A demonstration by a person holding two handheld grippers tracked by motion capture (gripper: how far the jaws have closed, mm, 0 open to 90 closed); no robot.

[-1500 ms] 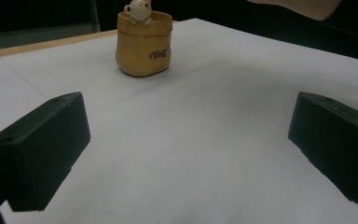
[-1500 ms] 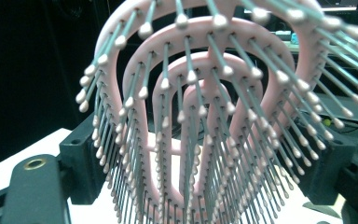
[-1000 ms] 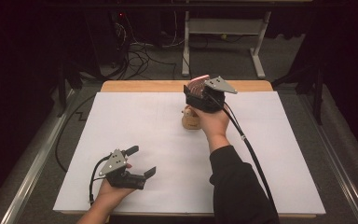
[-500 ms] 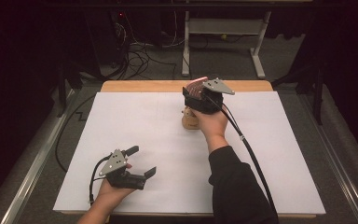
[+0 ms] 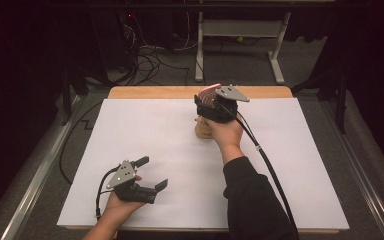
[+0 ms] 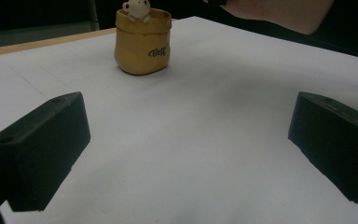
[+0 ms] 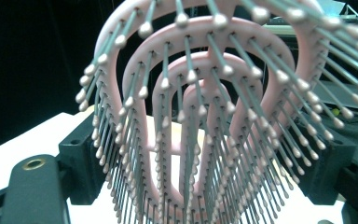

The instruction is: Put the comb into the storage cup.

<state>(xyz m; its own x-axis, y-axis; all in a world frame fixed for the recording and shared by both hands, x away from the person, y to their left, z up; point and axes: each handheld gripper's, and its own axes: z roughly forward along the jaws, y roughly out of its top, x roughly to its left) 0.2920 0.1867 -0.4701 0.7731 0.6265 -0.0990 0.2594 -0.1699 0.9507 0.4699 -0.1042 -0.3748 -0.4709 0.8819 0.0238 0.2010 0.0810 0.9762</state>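
In the upper middle of the high view the right gripper (image 5: 211, 97) is grasping a pink hairbrush (image 5: 209, 93), whose bristles (image 7: 200, 140) are standing up between the jaws in the right gripper view, just above a yellow pot (image 5: 203, 129) on the white tabletop (image 5: 145, 135). At the lower left of that frame the left gripper (image 5: 151, 172) is lying released in the person's hand, jaws spread wide over bare tabletop. In the left gripper view the pot (image 6: 142, 42), a small white figure (image 6: 136, 9) peeking from its top, is sitting at the upper middle, well apart from the jaws.

A pink vented hairbrush (image 7: 200, 116), grey ball-tipped bristles, stands upright above the yellow pot (image 6: 142, 43).
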